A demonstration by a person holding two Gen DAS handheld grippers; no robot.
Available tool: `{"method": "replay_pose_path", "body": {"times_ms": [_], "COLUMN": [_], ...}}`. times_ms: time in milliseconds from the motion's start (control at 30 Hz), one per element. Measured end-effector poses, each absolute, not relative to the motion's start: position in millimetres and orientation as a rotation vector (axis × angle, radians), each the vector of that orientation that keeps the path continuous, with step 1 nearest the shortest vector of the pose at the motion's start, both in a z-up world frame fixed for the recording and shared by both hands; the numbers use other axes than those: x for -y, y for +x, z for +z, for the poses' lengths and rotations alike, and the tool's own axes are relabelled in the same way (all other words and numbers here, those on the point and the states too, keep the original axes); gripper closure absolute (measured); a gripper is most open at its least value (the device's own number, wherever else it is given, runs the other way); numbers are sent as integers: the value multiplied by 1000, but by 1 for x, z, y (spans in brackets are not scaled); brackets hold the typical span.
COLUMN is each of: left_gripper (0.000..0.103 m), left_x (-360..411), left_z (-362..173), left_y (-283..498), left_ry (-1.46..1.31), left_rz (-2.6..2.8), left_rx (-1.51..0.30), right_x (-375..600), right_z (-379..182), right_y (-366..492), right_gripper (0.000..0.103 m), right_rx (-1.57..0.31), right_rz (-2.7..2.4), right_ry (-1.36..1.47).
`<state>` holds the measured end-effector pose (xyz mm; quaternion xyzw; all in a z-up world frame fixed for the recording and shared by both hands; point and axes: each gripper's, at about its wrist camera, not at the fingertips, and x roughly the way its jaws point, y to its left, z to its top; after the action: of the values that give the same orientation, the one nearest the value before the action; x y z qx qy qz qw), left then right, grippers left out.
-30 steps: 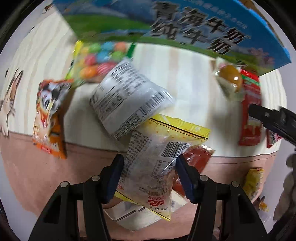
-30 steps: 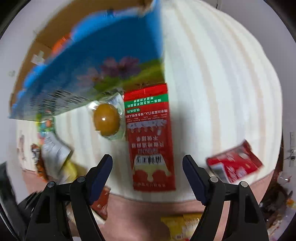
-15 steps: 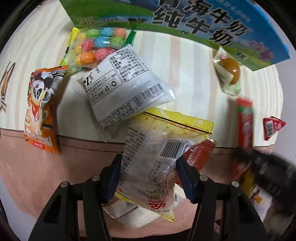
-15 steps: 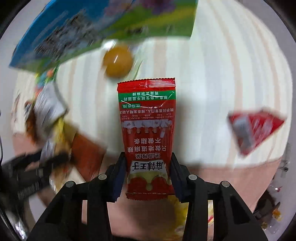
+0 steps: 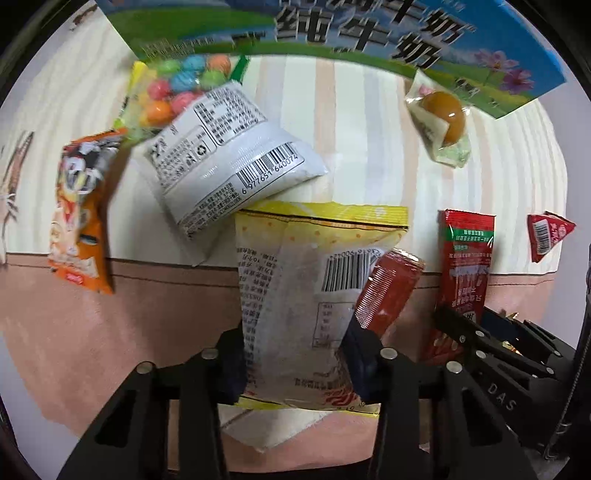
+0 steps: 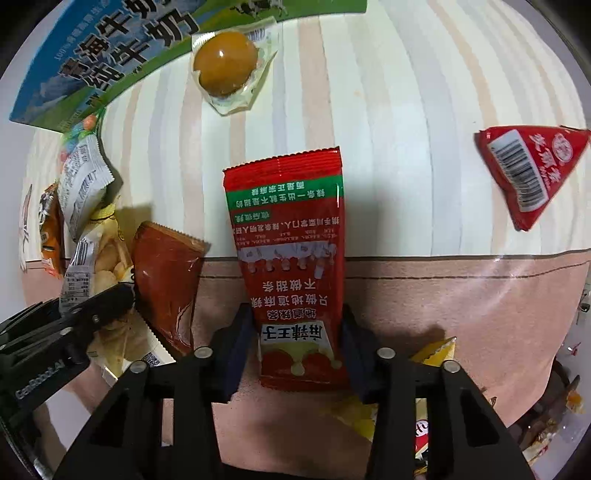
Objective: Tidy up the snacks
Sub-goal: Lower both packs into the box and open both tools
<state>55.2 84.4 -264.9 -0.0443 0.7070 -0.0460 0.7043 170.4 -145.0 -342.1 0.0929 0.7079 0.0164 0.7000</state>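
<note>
My left gripper [image 5: 295, 354] is shut on a yellow-edged clear snack bag [image 5: 295, 295] and holds it over the table's front edge. My right gripper [image 6: 295, 339] is shut on a long red spicy-strip packet [image 6: 291, 251], which also shows in the left wrist view [image 5: 465, 266]. The blue-and-green milk carton box [image 5: 369, 33] stands at the back. A white bag [image 5: 229, 155], a bag of coloured candy balls [image 5: 177, 88], an orange cartoon packet [image 5: 79, 206], a wrapped brown egg [image 6: 225, 68] and a red triangular packet [image 6: 532, 166] lie on the striped cloth.
A dark red packet [image 6: 166, 280] lies between the two grippers. A white packet [image 5: 273, 428] lies under my left gripper. Yellow packets [image 6: 432, 354] lie below the pink cloth edge [image 6: 480, 295] under my right gripper. Clutter sits at the far lower right.
My right gripper closed on the red spicy-strip packet and drew it back toward the front edge. My left gripper kept hold of the yellow bag and moved slightly.
</note>
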Motion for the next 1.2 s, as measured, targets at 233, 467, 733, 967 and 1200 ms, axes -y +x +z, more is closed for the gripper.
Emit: {"method": "replay_pose_path", "body": {"times_ms": [233, 467, 733, 967, 1200], "left_gripper": [66, 66, 66, 66, 66], "left_x": [-90, -100, -94, -98, -97], "left_z": [-219, -144, -81, -81, -118], "left_y": [39, 57, 139, 241, 309], "left_ry": [-100, -169, -164, -87, -52], "left_rz": [-117, -177, -172, -99, -71], "left_rx": [-1499, -1387, -1268, -1276, -1389], "right_x": [159, 169, 166, 155, 176], "right_z": [-298, -228, -148, -139, -171], "right_y": [161, 176, 240, 340, 418], "right_gripper": [60, 60, 60, 60, 60], "right_rx": [-1514, -1403, -1265, -1253, -1342], "right_rz": [90, 193, 285, 176, 73], "right_ry": [327, 422, 477, 360, 287]}}
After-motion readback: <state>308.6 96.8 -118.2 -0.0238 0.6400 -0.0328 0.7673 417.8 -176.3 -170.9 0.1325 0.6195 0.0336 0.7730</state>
